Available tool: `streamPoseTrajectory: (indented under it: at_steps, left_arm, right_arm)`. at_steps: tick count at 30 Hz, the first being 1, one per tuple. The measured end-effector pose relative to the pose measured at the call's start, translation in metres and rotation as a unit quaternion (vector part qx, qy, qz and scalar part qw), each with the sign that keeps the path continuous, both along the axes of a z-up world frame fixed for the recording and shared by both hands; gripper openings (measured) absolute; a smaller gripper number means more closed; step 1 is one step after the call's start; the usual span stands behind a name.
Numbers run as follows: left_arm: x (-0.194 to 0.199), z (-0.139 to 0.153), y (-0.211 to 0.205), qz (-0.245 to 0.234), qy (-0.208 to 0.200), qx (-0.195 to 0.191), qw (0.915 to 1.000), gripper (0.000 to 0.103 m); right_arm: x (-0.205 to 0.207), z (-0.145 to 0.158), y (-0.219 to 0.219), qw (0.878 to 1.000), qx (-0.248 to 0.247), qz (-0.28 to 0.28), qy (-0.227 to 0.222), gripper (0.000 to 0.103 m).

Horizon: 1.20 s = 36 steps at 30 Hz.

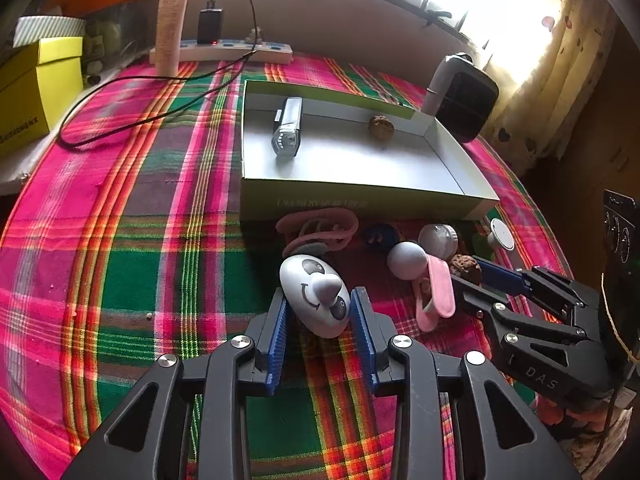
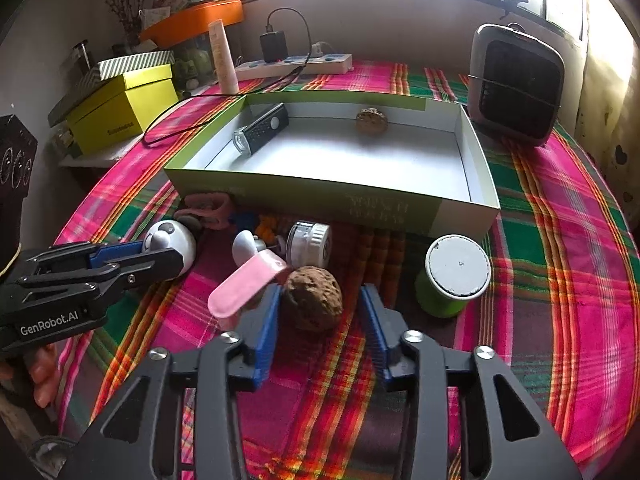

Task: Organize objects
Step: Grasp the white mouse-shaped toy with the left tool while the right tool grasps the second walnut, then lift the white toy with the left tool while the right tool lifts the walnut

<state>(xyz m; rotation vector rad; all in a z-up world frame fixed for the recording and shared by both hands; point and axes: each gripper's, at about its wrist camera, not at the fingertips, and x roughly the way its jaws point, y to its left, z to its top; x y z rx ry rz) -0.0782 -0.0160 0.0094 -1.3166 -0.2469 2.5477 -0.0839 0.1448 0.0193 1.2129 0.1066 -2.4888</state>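
While the open box point(image 2: 476, 184) sits beyond both tongs on the counter point(image 1: 120, 240), the left tongs point(image 1: 320, 316) clasp the panda toy point(image 1: 316, 296); the right tongs point(image 2: 320, 312), slightly parted, straddle the brown walnut point(image 2: 314, 300)

A home: plaid tablecloth point(image 1: 140, 240), curtained window point(image 1: 560, 40), power strip point(image 2: 296, 65).
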Motion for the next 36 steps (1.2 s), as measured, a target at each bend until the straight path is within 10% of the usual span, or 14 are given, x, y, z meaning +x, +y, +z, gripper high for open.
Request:
streamPoseTrajectory:
  at_steps: [36]
  left_arm:
    - [-0.001,0.004,0.009,0.012,0.026,-0.062,0.9976,0.028]
  right_arm:
    - [0.001,0.002,0.005,1.0,-0.009,-0.007,0.003,0.03]
